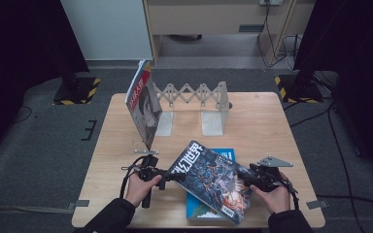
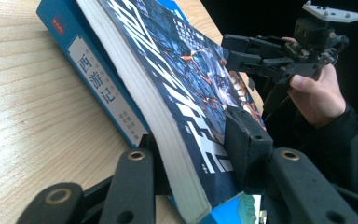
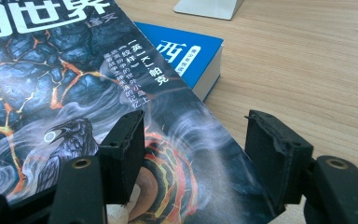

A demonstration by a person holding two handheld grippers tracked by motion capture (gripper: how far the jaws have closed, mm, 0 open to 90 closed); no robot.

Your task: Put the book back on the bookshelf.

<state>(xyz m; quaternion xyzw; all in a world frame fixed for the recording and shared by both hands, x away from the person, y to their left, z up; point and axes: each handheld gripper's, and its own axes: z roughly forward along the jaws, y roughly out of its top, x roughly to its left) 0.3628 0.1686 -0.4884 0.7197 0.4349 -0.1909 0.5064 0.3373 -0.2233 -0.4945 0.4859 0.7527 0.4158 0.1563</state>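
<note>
On the wooden table (image 1: 116,145) I see a folding book rack (image 1: 194,94) at the back with one magazine (image 1: 143,104) leaning on its left end. Near me, the dark-covered book (image 1: 213,182) lies tilted across a blue book (image 1: 223,155). My left gripper (image 1: 175,177) clamps the dark book's left corner; my right gripper (image 1: 247,177) straddles its right edge, jaws apart, not pressing.
</note>
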